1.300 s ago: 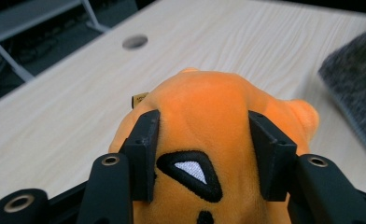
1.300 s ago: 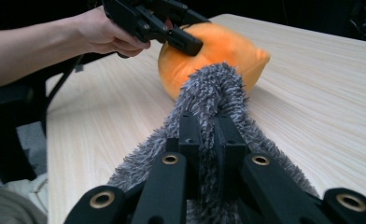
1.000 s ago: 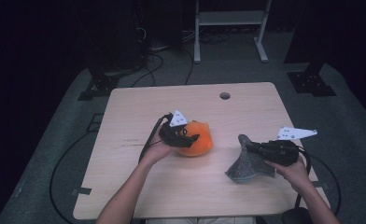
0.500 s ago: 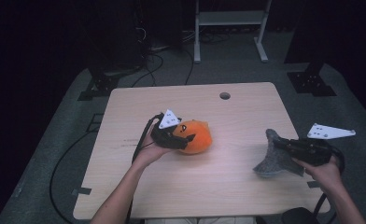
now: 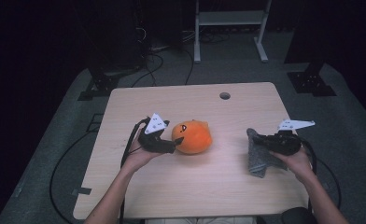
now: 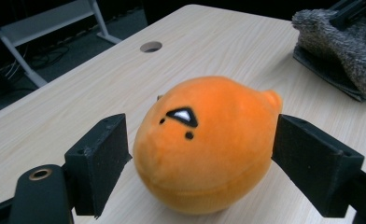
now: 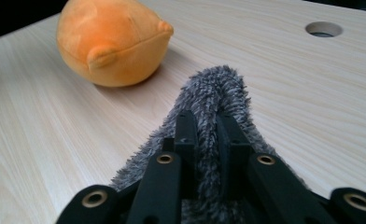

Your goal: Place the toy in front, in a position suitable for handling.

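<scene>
High view: left tool (image 5: 171,145) opening around plush (image 5: 193,136); right tool (image 5: 260,141) pinches grey cloth (image 5: 258,156).

We've got a pale wood-grain rectangular table (image 5: 190,186) here, with a small round cable hole (image 5: 225,95) near its far edge, a bit right of centre. Sitting directly on the tabletop, roughly in the middle and toward the left, is a round orange plush toy with a tiny black stitched face (image 5: 193,136). Well apart from it, over near the right edge, we can see a fuzzy grey fabric cloth (image 5: 259,156) partly resting on the wood (part of it is bunched up off the surface). The table itself stands on a grey carpeted floor (image 5: 59,140), with black cables (image 5: 59,163) trailing across it on the left.
</scene>
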### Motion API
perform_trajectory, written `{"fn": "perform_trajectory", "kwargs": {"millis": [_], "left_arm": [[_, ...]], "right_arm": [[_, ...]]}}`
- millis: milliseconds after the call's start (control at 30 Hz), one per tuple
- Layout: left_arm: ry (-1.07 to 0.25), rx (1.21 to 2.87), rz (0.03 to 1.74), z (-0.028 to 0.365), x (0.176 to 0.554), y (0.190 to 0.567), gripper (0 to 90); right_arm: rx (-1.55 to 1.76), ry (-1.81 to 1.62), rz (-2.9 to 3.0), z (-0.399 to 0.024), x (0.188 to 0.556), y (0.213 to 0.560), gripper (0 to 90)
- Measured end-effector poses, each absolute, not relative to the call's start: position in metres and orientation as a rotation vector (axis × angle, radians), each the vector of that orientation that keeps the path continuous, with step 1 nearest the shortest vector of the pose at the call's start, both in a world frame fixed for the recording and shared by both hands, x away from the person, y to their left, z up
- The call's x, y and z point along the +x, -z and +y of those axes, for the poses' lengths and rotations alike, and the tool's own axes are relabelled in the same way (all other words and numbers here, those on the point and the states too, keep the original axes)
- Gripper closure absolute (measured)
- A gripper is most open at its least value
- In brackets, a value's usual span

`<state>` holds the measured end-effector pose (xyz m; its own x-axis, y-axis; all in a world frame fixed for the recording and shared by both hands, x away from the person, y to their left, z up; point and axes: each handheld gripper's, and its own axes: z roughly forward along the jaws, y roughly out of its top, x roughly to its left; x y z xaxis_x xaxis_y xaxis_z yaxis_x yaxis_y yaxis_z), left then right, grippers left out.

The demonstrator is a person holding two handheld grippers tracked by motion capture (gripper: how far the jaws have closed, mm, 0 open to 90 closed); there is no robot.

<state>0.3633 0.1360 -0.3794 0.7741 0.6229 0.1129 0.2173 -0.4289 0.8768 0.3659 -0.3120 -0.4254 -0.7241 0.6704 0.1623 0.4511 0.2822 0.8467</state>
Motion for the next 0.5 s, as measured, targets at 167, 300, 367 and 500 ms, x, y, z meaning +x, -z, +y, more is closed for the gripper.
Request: {"fn": "perform_trajectory", "kwargs": {"millis": [167,300,367,500], "left_arm": [[-0.538,1.999,0.645,0.143,0.361,0.381,18.2],[-0.535,2.001,0.642,0.144,0.359,0.383,18.2],[-0.536,2.002,0.643,0.144,0.359,0.383,18.0],[-0.539,2.0,0.644,0.146,0.357,0.383,17.1]], "right_arm": [[1.038,-1.46,2.327,-0.308,0.372,0.429,64.4],[1.061,-1.481,2.303,-0.309,0.373,0.429,54.7],[1.076,-1.5,2.274,-0.313,0.372,0.427,52.8],[1.086,-1.533,2.237,-0.32,0.369,0.423,50.6]]}}
